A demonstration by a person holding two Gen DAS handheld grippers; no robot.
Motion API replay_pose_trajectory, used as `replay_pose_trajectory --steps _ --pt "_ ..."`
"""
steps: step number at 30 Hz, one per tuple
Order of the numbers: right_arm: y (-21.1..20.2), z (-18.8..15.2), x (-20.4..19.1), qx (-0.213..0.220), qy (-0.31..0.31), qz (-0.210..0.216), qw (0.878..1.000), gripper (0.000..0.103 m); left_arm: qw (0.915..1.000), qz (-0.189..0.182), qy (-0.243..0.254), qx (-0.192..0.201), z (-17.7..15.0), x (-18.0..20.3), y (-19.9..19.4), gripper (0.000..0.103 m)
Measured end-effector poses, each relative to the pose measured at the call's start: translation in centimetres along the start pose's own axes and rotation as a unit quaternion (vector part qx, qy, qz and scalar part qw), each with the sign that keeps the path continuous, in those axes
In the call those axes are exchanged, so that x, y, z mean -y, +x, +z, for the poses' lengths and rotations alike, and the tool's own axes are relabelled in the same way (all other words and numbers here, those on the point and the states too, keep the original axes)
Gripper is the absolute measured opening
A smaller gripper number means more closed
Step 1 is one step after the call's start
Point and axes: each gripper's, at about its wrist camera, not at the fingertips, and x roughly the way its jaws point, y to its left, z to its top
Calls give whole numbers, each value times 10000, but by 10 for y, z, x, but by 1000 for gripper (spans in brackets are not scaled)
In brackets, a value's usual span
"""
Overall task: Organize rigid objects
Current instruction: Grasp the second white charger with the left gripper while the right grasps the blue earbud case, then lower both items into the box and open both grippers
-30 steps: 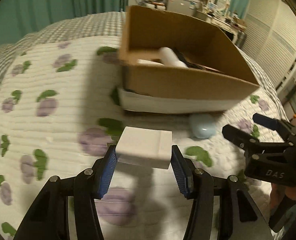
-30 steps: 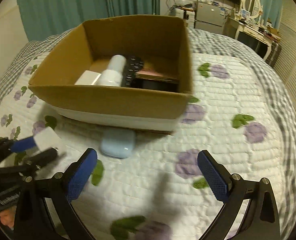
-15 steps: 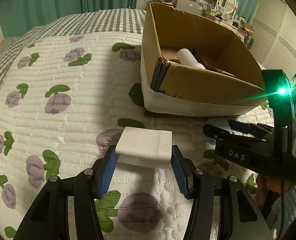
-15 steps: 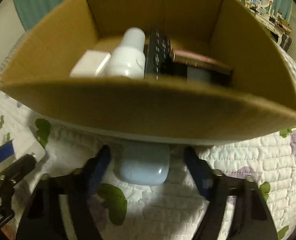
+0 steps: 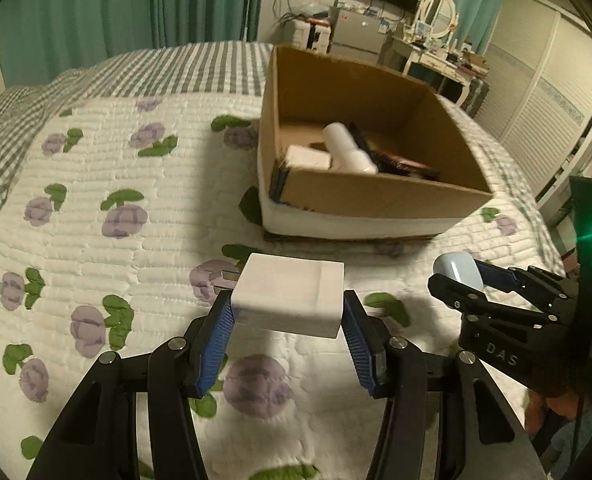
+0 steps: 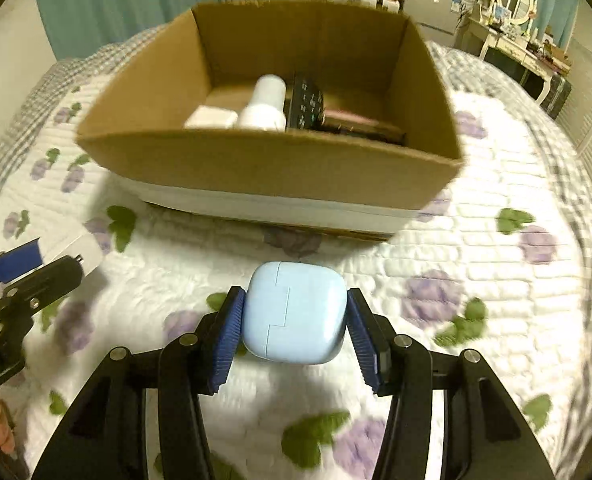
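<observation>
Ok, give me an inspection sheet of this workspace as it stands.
Surface: quilt with purple flowers on a bed, checked blanket behind.
Job's things: white block in the left gripper; pale blue case in the right gripper; cardboard box already holds a white bottle, a small white block, a remote and flat dark items.
Clutter: nothing seen on the quilt.
Grippers: both shut on their loads, held above the quilt, in front of the box.
Cables: wires hang on the far wall below the TV.
Surroundings: green curtains, dressing table with mirror, louvred doors.
</observation>
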Motion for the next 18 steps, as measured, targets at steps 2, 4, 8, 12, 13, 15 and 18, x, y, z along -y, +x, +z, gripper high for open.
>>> replay_pose_trajectory --steps 2,4,8,12,13,15,18 --pt "-20 -3 2 112 -6 -11 9999 51 10000 -28 30 83 2 4 -13 54" --pt "-43 3 7 259 -19 -20 9997 51 9998 -79 70 183 5 10 -28 55" --pt "-81 12 -2 636 -94 -48 9979 51 9989 -133 198 404 15 21 -54 54" --pt "-115 23 -9 1070 -170 -78 9941 51 9976 -193 255 618 32 28 -77 54" --pt "-124 28 -10 1161 -208 -80 9930 51 9969 -155 320 702 38 31 -83 54" --pt "-140 39 -12 1357 -276 -104 9903 51 9958 -133 397 811 46 35 -91 55" --pt "-154 53 -13 1605 -306 -99 9865 51 9940 -131 501 965 63 40 -96 55"
